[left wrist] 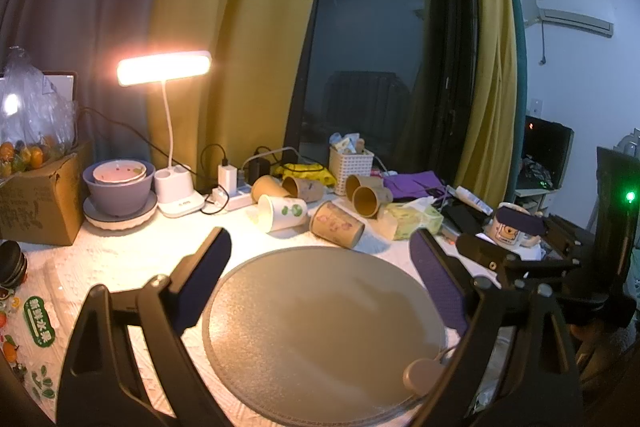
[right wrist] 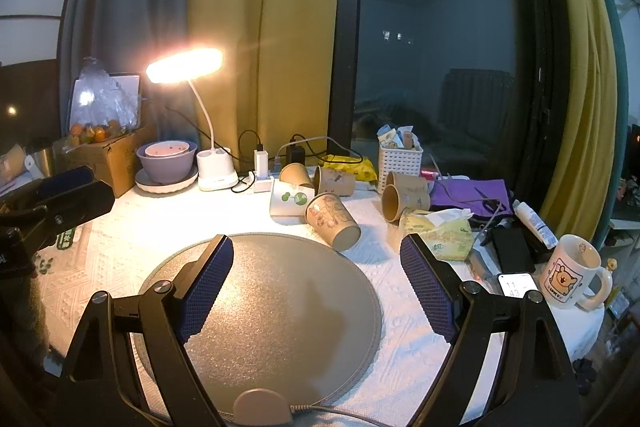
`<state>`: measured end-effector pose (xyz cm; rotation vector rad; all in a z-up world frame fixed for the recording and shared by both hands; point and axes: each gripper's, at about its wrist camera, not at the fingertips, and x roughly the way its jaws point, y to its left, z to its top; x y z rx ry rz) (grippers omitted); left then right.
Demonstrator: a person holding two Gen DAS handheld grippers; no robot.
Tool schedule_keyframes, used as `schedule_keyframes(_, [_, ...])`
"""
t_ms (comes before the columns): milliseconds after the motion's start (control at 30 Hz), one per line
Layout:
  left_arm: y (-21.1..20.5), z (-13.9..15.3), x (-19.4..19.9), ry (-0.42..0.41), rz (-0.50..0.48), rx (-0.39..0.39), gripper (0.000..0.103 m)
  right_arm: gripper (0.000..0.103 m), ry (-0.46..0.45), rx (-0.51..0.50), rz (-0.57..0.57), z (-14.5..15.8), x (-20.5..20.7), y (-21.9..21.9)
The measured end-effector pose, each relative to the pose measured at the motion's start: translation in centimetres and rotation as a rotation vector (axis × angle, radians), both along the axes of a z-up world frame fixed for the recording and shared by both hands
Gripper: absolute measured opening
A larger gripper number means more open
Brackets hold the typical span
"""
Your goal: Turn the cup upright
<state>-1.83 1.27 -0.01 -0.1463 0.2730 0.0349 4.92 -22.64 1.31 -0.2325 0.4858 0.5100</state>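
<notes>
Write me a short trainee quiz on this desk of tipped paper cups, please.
1. True or false: the brown cup nearest the round mat is standing upright.
2. What does the right claw hold? A) a cup B) nothing C) the mug
3. Fill in: the lit lamp stands beside a stack of ___.

Key: 1. False, it lies on its side. 2. B; both it and the left claw are open. 3. Bowls.

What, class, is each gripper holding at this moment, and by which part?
Nothing is held. The left gripper and right gripper both stand open over the round grey mat, with the tipped paper cups lying untouched beyond.
</notes>
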Motion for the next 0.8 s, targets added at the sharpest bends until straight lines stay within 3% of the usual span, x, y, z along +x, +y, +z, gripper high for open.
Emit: schedule_keyframes(800, [-0.03, 0.04, 0.02, 0.005, 0.002, -0.001, 0.092, 0.088, 0.001, -0.001, -0.002, 0.0, 0.23, 0.09])
